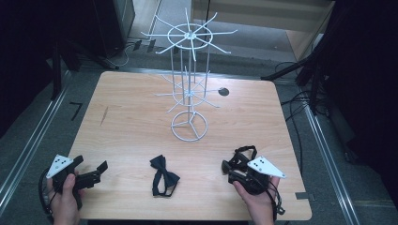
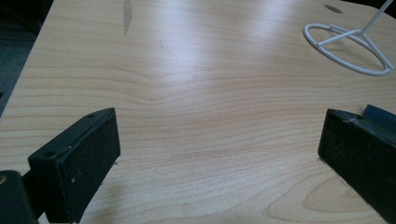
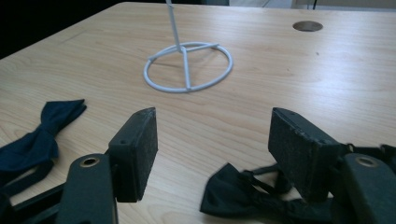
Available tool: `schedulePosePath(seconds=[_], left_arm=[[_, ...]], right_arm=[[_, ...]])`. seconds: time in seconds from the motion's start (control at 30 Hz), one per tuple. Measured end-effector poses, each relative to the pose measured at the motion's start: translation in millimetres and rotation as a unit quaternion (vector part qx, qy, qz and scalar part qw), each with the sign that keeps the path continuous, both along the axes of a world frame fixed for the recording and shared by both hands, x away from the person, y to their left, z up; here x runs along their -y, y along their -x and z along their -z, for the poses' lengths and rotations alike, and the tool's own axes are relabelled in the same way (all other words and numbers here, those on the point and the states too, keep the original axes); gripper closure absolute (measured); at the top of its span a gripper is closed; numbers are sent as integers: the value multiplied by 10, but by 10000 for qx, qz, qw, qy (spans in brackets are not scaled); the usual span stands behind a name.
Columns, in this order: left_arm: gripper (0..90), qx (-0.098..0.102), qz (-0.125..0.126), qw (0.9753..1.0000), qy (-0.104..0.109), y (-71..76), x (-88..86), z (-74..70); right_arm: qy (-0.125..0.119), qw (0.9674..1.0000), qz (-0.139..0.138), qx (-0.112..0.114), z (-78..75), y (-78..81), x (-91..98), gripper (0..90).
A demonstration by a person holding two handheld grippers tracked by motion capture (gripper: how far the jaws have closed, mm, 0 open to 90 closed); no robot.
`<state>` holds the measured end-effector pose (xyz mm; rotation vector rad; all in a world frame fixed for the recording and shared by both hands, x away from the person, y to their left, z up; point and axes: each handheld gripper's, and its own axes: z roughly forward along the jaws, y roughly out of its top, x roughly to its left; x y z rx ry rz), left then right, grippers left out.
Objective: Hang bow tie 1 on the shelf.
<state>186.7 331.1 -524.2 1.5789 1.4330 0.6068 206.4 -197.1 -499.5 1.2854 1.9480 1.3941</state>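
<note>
A dark bow tie (image 1: 163, 176) lies flat on the wooden table (image 1: 131, 117) near its front edge; it is also at the left of the right gripper view (image 3: 39, 135). A second dark bow tie (image 1: 243, 155) with its strap looped lies just in front of my right gripper (image 1: 233, 166). In the right gripper view this bow tie (image 3: 240, 193) rests on the table below the right gripper (image 3: 212, 121), whose jaws stand apart and press on nothing. My left gripper (image 1: 90, 165) sits at the front left, wide open (image 2: 219, 126) over bare wood.
A white wire display rack (image 1: 189, 89) with spoked hook rings stands in the table's middle on a round base (image 3: 188, 67), also at the upper right of the left gripper view (image 2: 348, 49). A small round hole (image 1: 223, 91) is behind it. Dark floor and cables surround the table.
</note>
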Motion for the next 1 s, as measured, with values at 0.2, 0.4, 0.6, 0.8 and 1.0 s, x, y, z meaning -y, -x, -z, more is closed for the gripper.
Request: schedulePosePath(seconds=[0.2, 0.4, 0.6, 0.8, 1.0], left_arm=[[0, 5, 3, 10000, 32, -1, -4, 2], [0, 0, 16, 10000, 1, -4, -4, 0], [0, 11, 20, 10000, -10, -1, -4, 0], [0, 16, 19, 10000, -2, -1, -4, 0], [0, 14, 18, 10000, 5, -2, -4, 0]], right_arm=[[14, 9999, -166, 41, -35, -20, -166, 345], [133, 9992, -382, -11, -13, -56, -366, 346], [195, 9980, -600, -50, 15, -63, -581, 348], [201, 9971, -729, -88, 42, -61, -753, 351], [194, 9964, -812, -141, 66, -43, -858, 353]])
